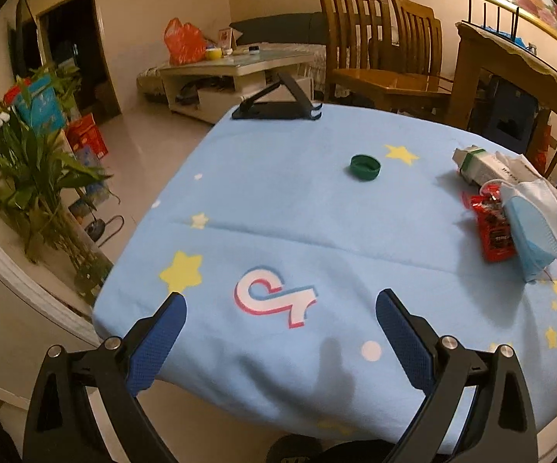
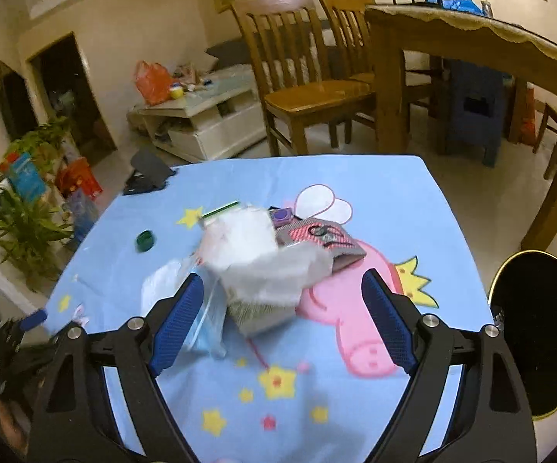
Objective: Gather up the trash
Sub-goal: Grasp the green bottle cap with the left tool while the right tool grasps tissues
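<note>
Crumpled tissue (image 2: 255, 254) hides much of the blurred carton (image 2: 257, 314) beneath.

Each hand-held gripper (image 1: 280, 306) has black arms, blue textured pads, silver screws.

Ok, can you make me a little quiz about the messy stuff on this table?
1. True or false: the left tool is holding the green bottle cap.
2. Which lies apart from the pile of trash: A) the face mask, B) the bottle cap, C) the red wrapper?
3. Fill in: beside the table, at the right edge of the right wrist view, stands a black ____.

Key:
1. False; both tools are open and empty, and the cap sits alone on the blue cloth.
2. B.
3. Bin.
</note>
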Demonstrator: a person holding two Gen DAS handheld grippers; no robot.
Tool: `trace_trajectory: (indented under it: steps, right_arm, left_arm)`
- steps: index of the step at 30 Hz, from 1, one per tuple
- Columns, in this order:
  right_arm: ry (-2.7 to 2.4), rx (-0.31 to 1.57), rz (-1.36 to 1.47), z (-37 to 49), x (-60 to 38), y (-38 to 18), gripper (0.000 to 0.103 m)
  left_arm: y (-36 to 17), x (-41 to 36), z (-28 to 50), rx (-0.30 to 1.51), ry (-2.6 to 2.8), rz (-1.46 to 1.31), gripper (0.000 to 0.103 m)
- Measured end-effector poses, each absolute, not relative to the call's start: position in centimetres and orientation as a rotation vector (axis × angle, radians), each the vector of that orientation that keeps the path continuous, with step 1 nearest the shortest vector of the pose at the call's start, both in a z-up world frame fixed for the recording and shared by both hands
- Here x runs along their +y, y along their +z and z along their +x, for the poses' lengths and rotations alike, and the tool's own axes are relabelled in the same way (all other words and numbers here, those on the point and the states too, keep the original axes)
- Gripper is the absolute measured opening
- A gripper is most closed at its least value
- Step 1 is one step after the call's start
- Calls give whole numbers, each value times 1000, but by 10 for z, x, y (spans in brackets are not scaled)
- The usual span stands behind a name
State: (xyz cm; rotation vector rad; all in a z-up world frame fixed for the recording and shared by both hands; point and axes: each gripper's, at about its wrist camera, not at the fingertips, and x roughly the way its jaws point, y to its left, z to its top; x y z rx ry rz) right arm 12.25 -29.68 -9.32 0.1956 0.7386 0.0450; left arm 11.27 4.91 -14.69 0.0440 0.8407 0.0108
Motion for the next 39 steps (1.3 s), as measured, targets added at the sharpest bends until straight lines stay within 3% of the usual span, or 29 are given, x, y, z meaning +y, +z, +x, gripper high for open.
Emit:
trace_trajectory:
  steps: [1, 2, 4, 5, 13, 21, 24, 27, 28, 29, 30, 39]
  right_arm:
    - [42, 759, 211, 132, -297, -98, 76]
    - [48, 776, 223, 138, -295, -101, 64]
    - [115, 857, 277, 152, -298, -113, 31]
    - [140, 887, 298, 156, -300, -118, 0]
    - [207, 783, 428, 100, -344, -101, 1]
    - [129, 725, 528, 41, -421, -109, 1]
    - [122, 722, 558, 33, -432, -116, 1]
    - [125, 719, 549, 28, -436, -119, 1]
    - [127, 718, 543, 29, -436, -119, 1]
    - [129, 718, 545, 30, -434, -120, 1]
    - [134, 716, 554, 30, -437, -122, 1]
    - [113, 694, 550, 29, -441, -120, 1]
  left_arm:
    - [-149, 49, 114, 846, 8, 42, 95]
    - [-150, 50, 114, 848, 7, 41, 95]
    - [-152, 51, 118, 852, 2, 37, 95]
    - [-153, 51, 119, 854, -1, 34, 95]
    - [-149, 52, 175, 894, -101, -47, 95]
    - [-148, 6, 261, 907, -127, -15, 93]
    - [-163, -9, 280, 968, -116, 16, 78]
    - [-164, -22, 282, 941, -103, 104, 74]
    - [-164, -23, 280, 937, -115, 100, 63]
    - [-162, -23, 278, 928, -118, 104, 42]
    - [-161, -23, 276, 923, -116, 113, 28]
    - [-161, -11, 218, 914, -151, 39, 29]
